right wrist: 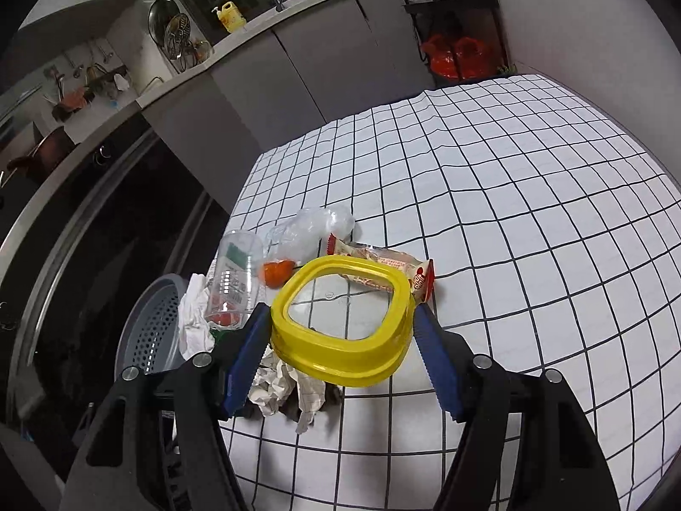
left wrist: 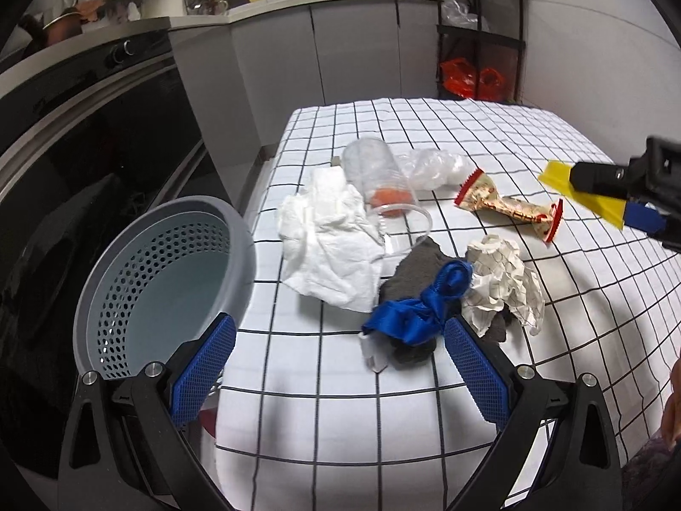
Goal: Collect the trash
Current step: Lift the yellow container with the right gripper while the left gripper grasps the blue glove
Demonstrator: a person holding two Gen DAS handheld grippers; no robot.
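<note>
Right wrist: yellow lid (right wrist: 340, 340) clamped between right tongs (right wrist: 342, 336).

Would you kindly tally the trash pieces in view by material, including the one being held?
Plastic: 3 — cup, clear bag, yellow lid in the right gripper
Paper: 2 — white tissue, crumpled sheet
Wrapper: 1 — snack wrapper
Fabric: 2 — blue ribbon, grey rag
Total: 8

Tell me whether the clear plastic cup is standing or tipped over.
Tipped over: the clear plastic cup lies on its side on the checked cloth, its open mouth facing the camera.
</note>
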